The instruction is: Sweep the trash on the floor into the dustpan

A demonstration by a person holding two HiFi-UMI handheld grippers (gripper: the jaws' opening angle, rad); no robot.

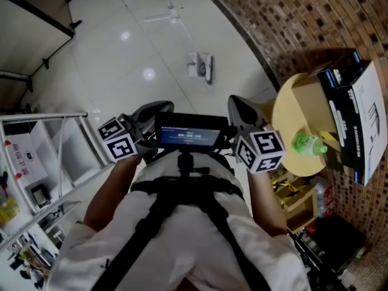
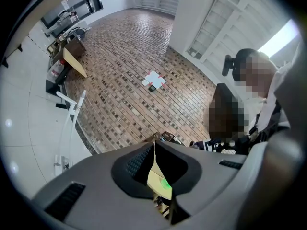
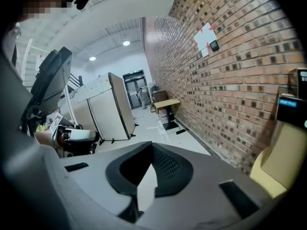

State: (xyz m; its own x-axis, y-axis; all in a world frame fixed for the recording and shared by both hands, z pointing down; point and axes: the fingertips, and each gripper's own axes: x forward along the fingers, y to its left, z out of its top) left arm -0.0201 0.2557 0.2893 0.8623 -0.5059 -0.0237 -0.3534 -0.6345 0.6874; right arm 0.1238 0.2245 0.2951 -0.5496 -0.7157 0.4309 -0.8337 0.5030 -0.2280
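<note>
Two shut hand-held grippers [image 2: 154, 143] [image 3: 152, 147], paper [image 2: 154, 80] on wall [image 2: 124, 56], gripper views only

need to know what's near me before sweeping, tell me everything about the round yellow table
The round table has a pale yellow top that looks like wood. It stands level beside the brick wall, on the person's right. A green bottle and a large black-and-white box rest on it. Clutter shows beneath it, and its legs are hidden.

Brick wall [image 1: 303, 17] was mottled brown; floor [image 1: 121, 59] glossy white; table [image 1: 288, 111] pale yellow; bottle [image 1: 307, 143] green; shirt [image 1: 182, 241] white; left gripper [image 2: 154, 145] grey.
</note>
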